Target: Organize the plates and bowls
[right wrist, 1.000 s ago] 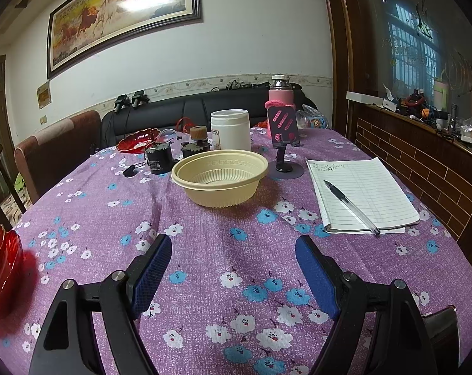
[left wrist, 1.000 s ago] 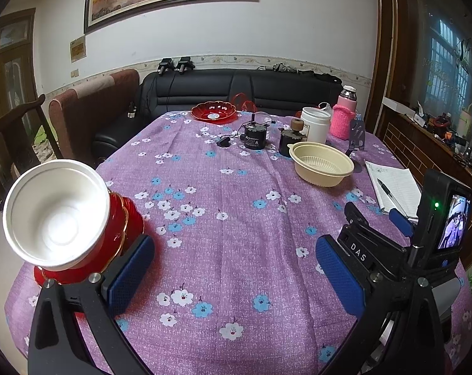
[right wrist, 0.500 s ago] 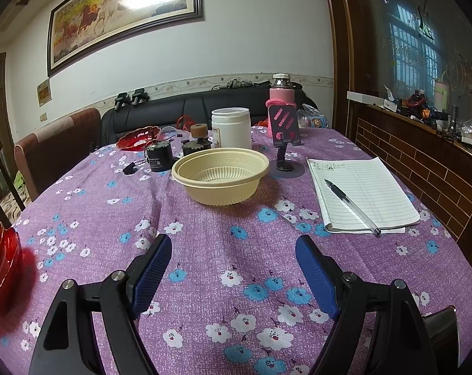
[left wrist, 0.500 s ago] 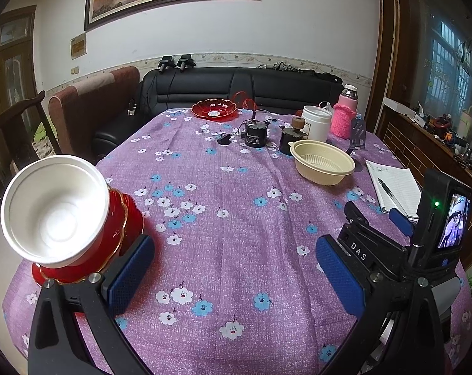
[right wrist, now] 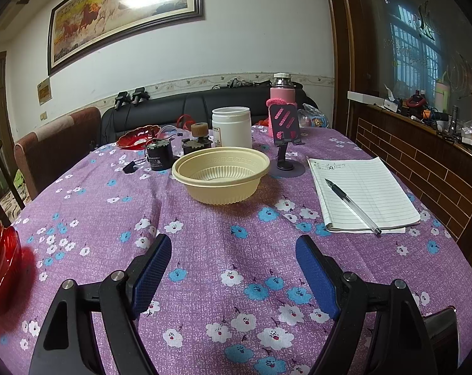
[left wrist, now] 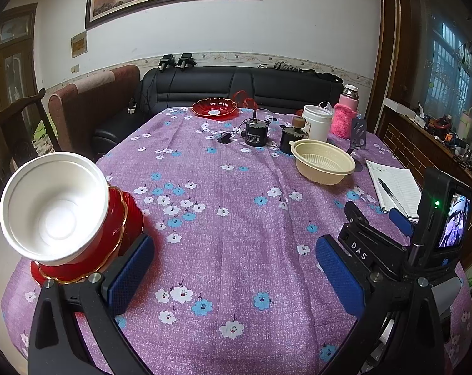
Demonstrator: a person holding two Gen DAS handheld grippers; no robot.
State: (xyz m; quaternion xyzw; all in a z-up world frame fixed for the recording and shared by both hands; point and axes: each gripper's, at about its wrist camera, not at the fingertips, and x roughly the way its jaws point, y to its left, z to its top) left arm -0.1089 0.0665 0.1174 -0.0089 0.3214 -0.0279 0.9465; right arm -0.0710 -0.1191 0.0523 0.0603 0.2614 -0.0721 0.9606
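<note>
A white bowl [left wrist: 53, 207] sits stacked in a red dish [left wrist: 123, 218] at the table's near left; the dish's edge shows in the right wrist view [right wrist: 0, 262]. A cream plastic bowl [right wrist: 220, 173] stands mid-table, also in the left wrist view [left wrist: 322, 162]. A second red plate [left wrist: 215, 107] lies at the far edge. My left gripper [left wrist: 233, 268] is open and empty, just right of the stack. My right gripper [right wrist: 233, 268] is open and empty, short of the cream bowl.
On the purple flowered tablecloth [right wrist: 223, 237] lie a notepad with a pen [right wrist: 361, 190], a white jar [right wrist: 232, 126], a pink flask [right wrist: 282, 93], a phone stand [right wrist: 284, 143] and two small black motors [right wrist: 158, 156]. A sofa and chairs ring the table.
The right gripper has edged slightly closer to the cream bowl. The left gripper has shifted a little; the white bowl and red dish look slightly lower in its view.
</note>
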